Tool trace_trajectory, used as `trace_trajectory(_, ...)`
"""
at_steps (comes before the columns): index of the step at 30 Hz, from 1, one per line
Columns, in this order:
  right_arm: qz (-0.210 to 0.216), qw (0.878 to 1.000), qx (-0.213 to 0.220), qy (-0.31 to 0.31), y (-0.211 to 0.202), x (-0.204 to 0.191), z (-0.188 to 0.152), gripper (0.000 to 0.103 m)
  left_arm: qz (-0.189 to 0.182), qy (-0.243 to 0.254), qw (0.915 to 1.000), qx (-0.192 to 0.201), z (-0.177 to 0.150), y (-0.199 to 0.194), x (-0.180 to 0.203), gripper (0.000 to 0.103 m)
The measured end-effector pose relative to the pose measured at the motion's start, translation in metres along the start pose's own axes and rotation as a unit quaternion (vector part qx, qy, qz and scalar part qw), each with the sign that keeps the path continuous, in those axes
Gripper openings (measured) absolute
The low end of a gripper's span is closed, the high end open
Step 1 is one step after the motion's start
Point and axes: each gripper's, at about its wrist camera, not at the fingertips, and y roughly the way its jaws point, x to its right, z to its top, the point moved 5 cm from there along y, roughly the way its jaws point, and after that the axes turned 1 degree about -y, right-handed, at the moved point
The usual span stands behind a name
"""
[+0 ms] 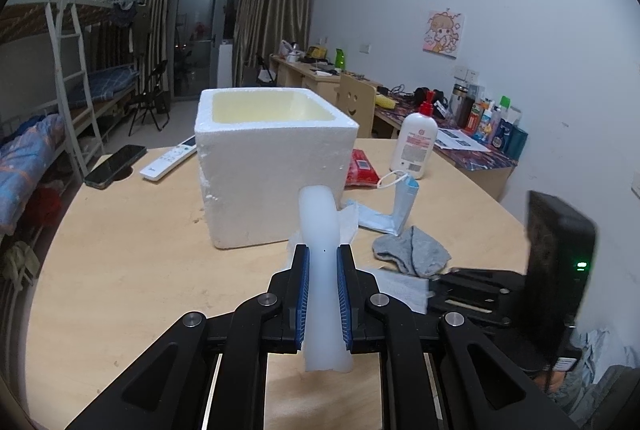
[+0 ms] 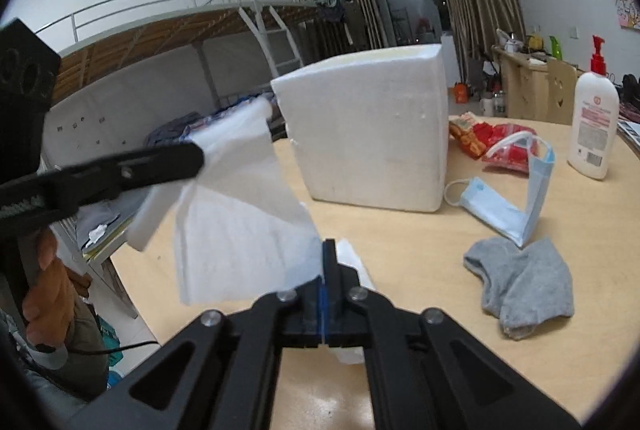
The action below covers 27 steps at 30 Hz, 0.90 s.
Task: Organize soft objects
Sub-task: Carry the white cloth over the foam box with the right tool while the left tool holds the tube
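The left gripper has its blue pads pressed nearly together on a white, translucent foam sheet, which stands up between the jaws and curls over at the top. In the right wrist view the same gripper reaches in from the left with the white sheet caught at its tip, a person's hand holding its handle below.

The right gripper is fully closed, its pads meeting on the lower corner of a white paper tissue. The tissue hangs in the air above the worktop, stretched between the two grippers. More white tissue lies on the wood just under the right gripper.

A white styrofoam box stands open-topped on the worktop beyond both grippers; its inside looks pale yellow. To its right lie a blue face mask, partly folded upward, and just in front of it a crumpled grey sock. Behind the mask is a red snack packet, touching the box's side, and a white lotion bottle with a red pump. On the box's left lie a white remote control and a dark phone, side by side.
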Motion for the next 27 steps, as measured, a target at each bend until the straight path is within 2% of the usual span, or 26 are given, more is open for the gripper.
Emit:
trace_trajectory(4,-0.012,1.0,0.021,-0.01,-0.012,-0.002,0.006,0.001,0.002,-0.005,1.0,0.001,0.001,0.001,-0.005,0.017)
trace_trajectory(8,-0.018,0.999,0.032,0.009,-0.02,0.011,0.016,0.001,0.019,-0.001,0.9997,0.012,0.003,-0.003,-0.007,0.017)
trace_trajectory(14,-0.044,0.997,0.053,0.04,-0.031,0.036,0.026,0.001,0.021,-0.004,0.9997,0.011,0.004,-0.002,-0.012,0.017)
trace_trajectory(27,-0.043,0.996,0.07,0.029,-0.038,0.028,0.06,0.001,0.058,-0.016,0.998,0.019,0.026,0.005,-0.026,0.017)
